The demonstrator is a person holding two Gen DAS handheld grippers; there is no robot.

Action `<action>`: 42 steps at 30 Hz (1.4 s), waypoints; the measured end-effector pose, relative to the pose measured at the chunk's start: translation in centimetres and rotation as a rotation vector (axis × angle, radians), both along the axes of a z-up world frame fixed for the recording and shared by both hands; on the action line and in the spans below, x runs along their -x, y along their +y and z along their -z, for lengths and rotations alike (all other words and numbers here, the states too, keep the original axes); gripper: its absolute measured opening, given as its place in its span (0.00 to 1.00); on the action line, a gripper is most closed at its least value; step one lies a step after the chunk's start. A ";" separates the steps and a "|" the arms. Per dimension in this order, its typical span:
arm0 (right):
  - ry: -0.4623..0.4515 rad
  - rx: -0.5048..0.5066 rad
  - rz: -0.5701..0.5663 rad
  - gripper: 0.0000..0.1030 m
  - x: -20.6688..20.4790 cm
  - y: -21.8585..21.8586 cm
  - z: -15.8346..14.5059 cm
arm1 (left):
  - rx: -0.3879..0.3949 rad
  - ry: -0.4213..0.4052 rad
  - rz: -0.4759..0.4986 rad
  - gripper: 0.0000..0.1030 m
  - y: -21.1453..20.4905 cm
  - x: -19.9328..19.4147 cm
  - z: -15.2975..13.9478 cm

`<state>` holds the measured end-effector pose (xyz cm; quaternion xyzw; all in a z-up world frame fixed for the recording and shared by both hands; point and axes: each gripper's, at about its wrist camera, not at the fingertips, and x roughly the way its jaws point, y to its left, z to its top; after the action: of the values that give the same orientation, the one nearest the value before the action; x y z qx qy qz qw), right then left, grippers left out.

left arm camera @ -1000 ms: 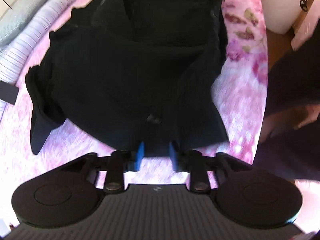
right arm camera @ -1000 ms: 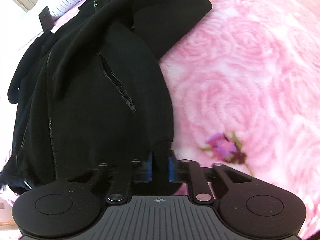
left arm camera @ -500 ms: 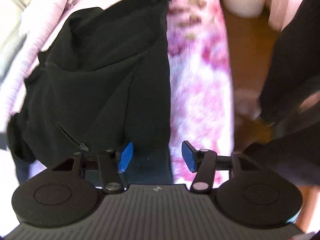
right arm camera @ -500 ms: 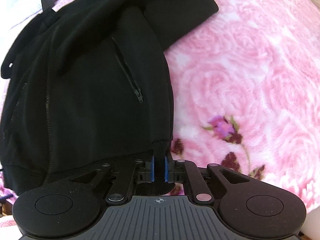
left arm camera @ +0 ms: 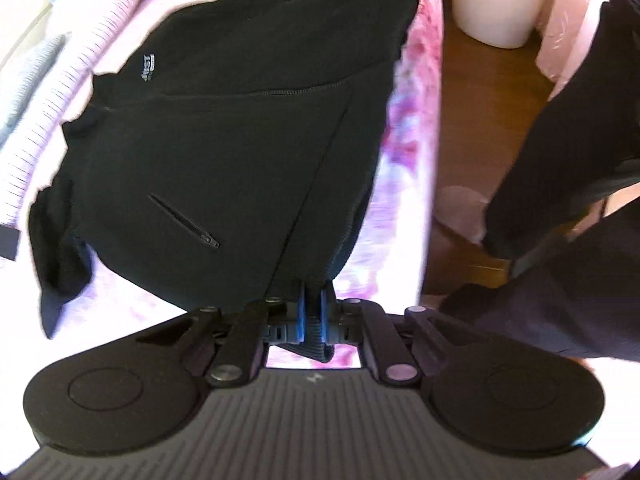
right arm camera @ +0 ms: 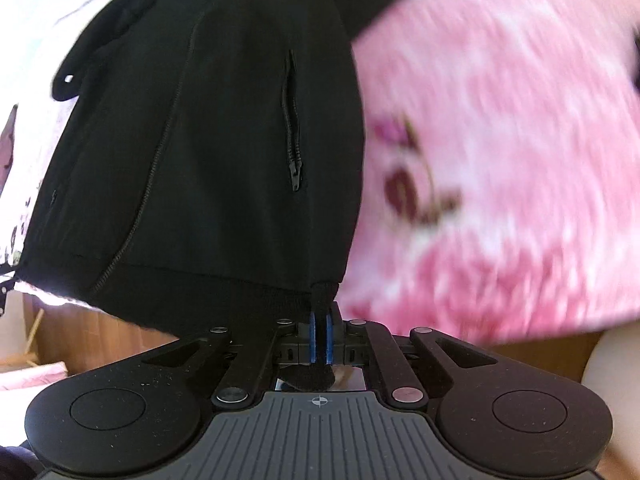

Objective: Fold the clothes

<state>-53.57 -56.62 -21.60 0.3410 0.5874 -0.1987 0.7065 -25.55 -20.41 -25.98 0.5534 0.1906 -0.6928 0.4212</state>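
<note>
A black zip-up jacket (left arm camera: 240, 152) lies spread on a pink rose-patterned blanket (left arm camera: 404, 184). My left gripper (left arm camera: 312, 312) is shut on the ribbed hem at one bottom corner of the jacket. In the right wrist view the same jacket (right arm camera: 224, 140) stretches away from me, its pocket zipper (right arm camera: 294, 136) and front zipper showing. My right gripper (right arm camera: 320, 340) is shut on the other hem corner, with black knit pinched between its blue pads. A small grey logo (left arm camera: 149, 67) shows near the collar end.
The blanket (right arm camera: 500, 140) is blurred to the right of the jacket. A white and lilac striped cover (left arm camera: 52, 112) lies at the far left. A pale tub (left arm camera: 500, 0) stands on the brown wooden floor (left arm camera: 480, 120) beyond the bed's edge. A person's dark-clothed leg (left arm camera: 560, 160) is at right.
My left gripper, open half a second ago, has shut on the hem corner. My right gripper has pulled its corner back past the bed's edge, and the jacket now lies stretched flatter.
</note>
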 end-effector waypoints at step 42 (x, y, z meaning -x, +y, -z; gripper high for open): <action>-0.374 0.089 -0.349 0.08 -18.0 -32.2 5.2 | 0.129 0.334 -0.446 0.37 -45.6 15.9 1.3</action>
<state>-35.54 -88.78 -26.76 0.2342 0.4872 -0.0329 0.8407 -41.43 -65.97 -27.33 0.3483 0.3298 -0.6753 0.5603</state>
